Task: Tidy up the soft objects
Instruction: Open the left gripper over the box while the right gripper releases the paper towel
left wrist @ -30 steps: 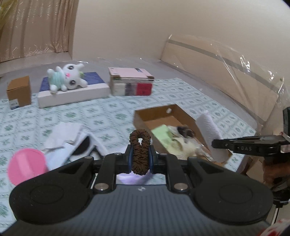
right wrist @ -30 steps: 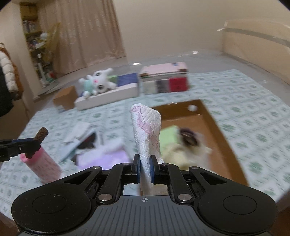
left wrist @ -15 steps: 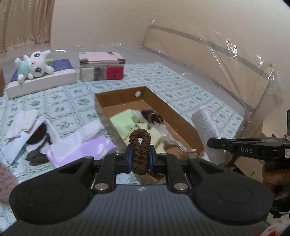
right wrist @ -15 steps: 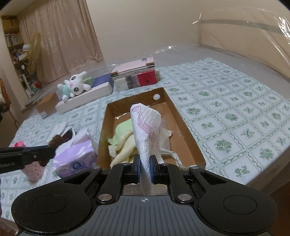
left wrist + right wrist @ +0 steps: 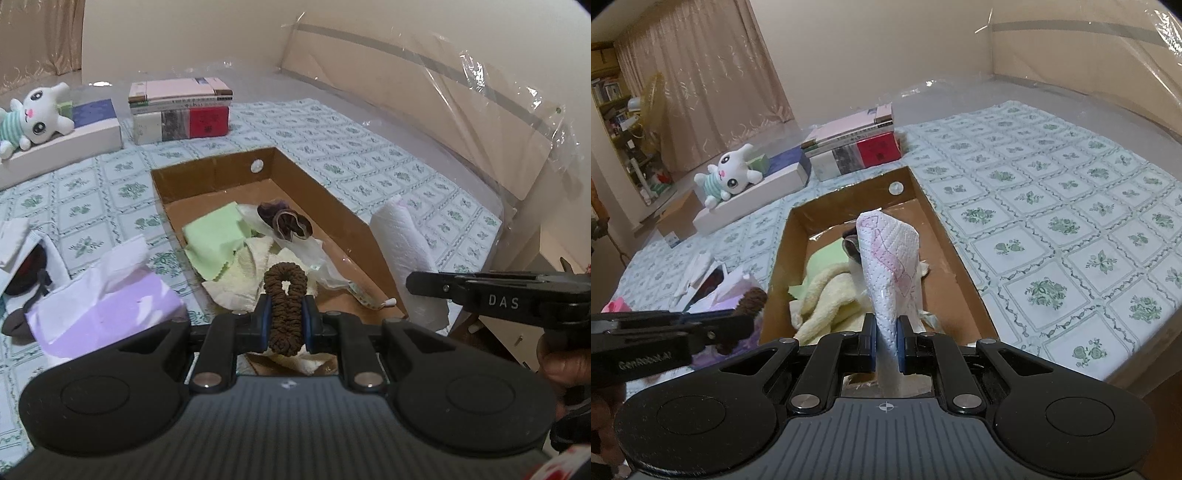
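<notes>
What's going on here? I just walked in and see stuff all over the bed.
A person is sorting soft things into a cardboard box on the bed. The left gripper is shut on a brown scrunchie; the right gripper is shut on a folded paper towel. Both hover at the box's near end, nothing released. Cloths already lie inside.

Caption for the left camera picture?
Left gripper pinching a brown scrunchie above a cardboard box of cloths.
</notes>
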### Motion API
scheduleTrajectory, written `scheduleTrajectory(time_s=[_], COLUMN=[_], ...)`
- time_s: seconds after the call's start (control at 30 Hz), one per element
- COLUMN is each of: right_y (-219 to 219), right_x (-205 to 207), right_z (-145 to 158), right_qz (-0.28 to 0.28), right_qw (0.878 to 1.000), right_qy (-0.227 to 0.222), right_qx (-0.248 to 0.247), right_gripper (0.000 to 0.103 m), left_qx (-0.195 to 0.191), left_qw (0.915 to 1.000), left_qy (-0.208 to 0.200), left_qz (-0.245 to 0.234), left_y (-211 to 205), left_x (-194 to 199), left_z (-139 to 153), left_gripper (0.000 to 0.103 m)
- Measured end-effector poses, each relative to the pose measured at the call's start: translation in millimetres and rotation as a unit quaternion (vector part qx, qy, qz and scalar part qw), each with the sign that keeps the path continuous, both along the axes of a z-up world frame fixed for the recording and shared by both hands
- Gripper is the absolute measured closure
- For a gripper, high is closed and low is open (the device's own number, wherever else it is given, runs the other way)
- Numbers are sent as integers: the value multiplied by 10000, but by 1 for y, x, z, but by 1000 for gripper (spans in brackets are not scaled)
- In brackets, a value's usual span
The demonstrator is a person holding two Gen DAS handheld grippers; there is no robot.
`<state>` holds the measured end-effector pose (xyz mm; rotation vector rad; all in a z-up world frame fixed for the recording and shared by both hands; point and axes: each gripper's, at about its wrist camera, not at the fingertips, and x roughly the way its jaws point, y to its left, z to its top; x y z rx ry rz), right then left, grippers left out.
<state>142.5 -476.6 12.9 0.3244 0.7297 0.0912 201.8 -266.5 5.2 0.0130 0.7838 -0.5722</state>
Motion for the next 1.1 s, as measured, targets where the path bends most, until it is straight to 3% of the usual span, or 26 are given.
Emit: scheduleTrajectory(time_s=[0.4, 0.57, 1.03, 1.07, 1.1], right_y=[-10, -10, -7, -7, -8], right_x=[32, 41, 51, 51, 50], right_z=[-11, -17, -36, -37, -38], right_qz=[-31, -16, 127, 162, 178], right_qw=[10000, 9999, 9995, 9994, 9993], right_qy=[62, 124, 275, 250, 215], right_qx=[31, 60, 123, 177, 245], right_gripper=[92, 92, 92, 91, 81], left_qx=[45, -6, -72, -90, -107], left_qw=[9999, 10000, 9996, 9996, 9995], left_qy=[131, 34, -179, -186, -194], left_qz=[44, 70, 196, 200, 212], left_y=[-22, -26, 7, 9, 10], left_x=[32, 37, -7, -9, -12], left_z=[-27, -31, -20, -19, -17], left_gripper=[87, 63, 62, 62, 62])
